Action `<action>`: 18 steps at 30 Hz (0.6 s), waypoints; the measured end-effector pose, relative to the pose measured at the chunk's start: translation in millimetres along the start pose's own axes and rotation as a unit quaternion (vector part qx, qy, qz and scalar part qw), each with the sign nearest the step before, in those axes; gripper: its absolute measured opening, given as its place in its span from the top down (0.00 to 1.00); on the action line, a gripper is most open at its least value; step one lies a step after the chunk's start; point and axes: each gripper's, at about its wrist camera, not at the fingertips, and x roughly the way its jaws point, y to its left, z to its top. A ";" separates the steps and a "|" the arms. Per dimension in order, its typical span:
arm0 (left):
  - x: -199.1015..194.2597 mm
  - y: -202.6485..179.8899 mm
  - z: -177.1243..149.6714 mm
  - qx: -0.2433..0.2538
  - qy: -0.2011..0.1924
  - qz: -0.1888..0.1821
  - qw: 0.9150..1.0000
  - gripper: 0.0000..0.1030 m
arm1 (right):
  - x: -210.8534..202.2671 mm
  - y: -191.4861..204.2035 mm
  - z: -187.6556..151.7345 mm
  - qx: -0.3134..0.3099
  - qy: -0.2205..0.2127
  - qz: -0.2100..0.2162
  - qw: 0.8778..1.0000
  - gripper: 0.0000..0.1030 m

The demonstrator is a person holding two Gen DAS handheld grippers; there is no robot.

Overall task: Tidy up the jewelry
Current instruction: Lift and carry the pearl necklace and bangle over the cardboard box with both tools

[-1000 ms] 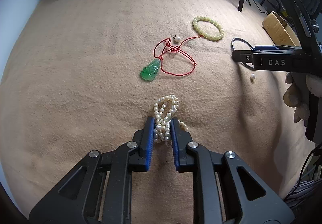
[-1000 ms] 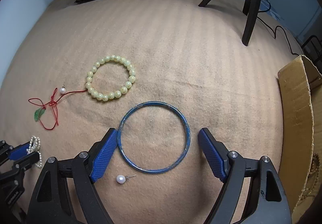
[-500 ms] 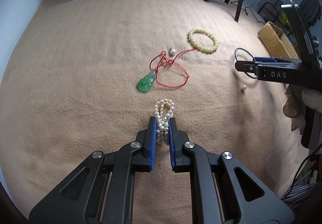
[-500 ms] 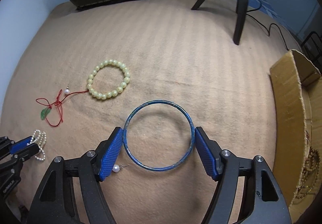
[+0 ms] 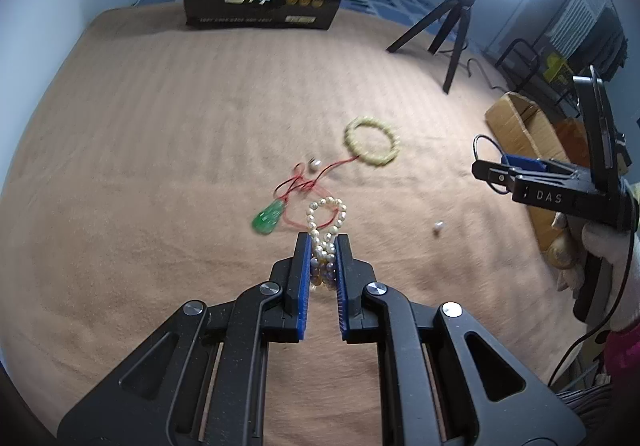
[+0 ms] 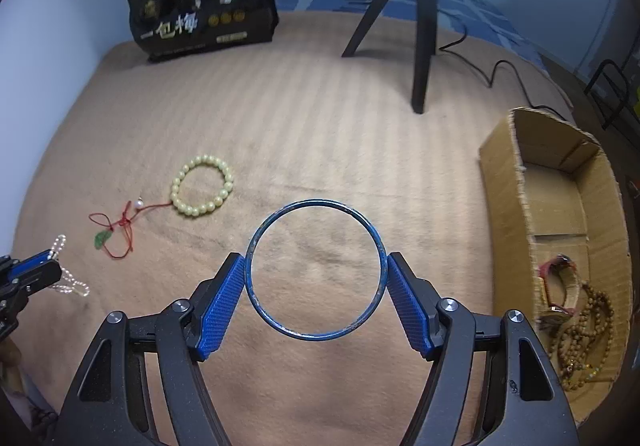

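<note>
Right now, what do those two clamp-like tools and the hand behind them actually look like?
Each is a black plastic frame with triangular cut-outs and silver screws. The left gripper and the right gripper both end in fingers lined with ribbed blue pads. Seen from the side, the right one bears white letters "DAS", and a thin black cable hangs below it. The hand wears a white glove with a pink sleeve behind.

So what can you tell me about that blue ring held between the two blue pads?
The blue bangle is a thin, rigid hoop, metal by the look of it, with its blue finish worn pale in spots. The right gripper is shut on it: one ribbed blue pad presses each side of the rim, and the tan blanket shows through its open middle. It appears lifted clear of the blanket, touching only the pads. The cardboard box stands to its right.
</note>
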 end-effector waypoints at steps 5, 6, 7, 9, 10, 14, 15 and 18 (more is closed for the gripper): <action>-8.2 -17.8 9.0 0.008 -0.014 -0.015 1.000 0.91 | -22.4 -15.8 -1.6 0.003 -0.019 -0.005 1.000 0.31; -9.1 -22.4 11.1 0.010 -0.017 -0.018 1.000 0.91 | -26.1 -18.6 -1.5 0.005 -0.023 -0.005 1.000 0.31; -10.6 -27.0 12.8 0.013 -0.019 -0.021 1.000 0.91 | -29.8 -21.8 -2.6 0.007 -0.026 -0.005 1.000 0.31; -12.0 -37.8 15.9 0.022 -0.024 -0.026 0.999 0.91 | -37.9 -30.7 -3.7 0.013 -0.035 -0.008 0.999 0.31; -12.5 -43.5 17.4 0.026 -0.026 -0.029 0.999 0.91 | -41.9 -35.6 -5.0 0.016 -0.038 -0.009 0.999 0.31; -11.8 -67.7 22.7 0.040 -0.032 -0.042 0.998 0.91 | -54.7 -56.0 -10.3 0.027 -0.047 -0.020 0.998 0.31; -11.5 -73.8 24.0 0.043 -0.033 -0.045 0.998 0.91 | -57.8 -62.8 -12.3 0.032 -0.049 -0.022 0.998 0.31; -9.6 -93.1 28.7 0.055 -0.037 -0.053 0.996 0.91 | -65.5 -80.7 -18.2 0.044 -0.053 -0.027 0.997 0.31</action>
